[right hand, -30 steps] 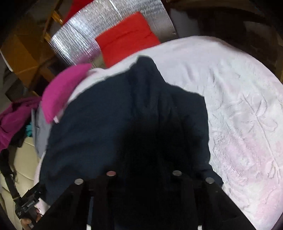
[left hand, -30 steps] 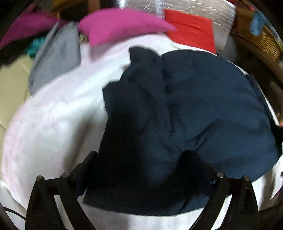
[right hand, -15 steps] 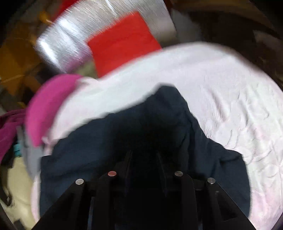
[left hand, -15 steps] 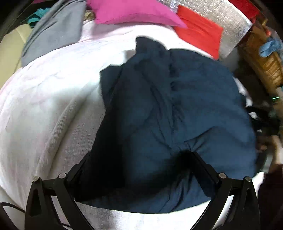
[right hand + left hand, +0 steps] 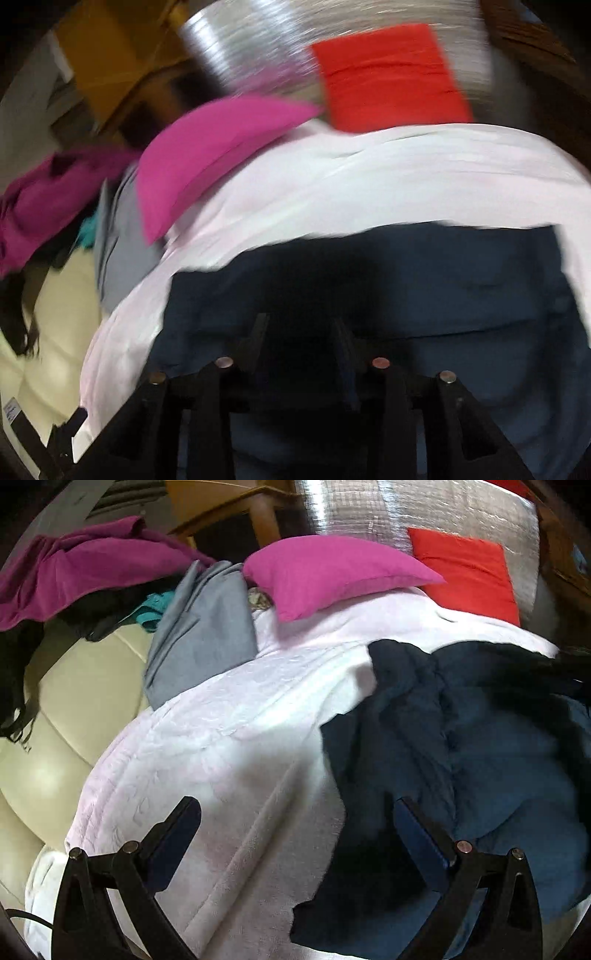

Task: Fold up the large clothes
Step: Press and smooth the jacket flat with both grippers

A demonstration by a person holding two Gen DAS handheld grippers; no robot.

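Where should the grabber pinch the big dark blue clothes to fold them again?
Probably the near left edge of the dark blue garment, coming in from the white blanket side. That edge lies loose and bare on the blanket, right beside the open left gripper, so a finger could slide under it.

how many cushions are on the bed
2. A pink cushion lies at the far edge of the white bedspread, beside the grey cloth. A red cushion leans on the silver panel to its right. Others may be hidden under clothes.
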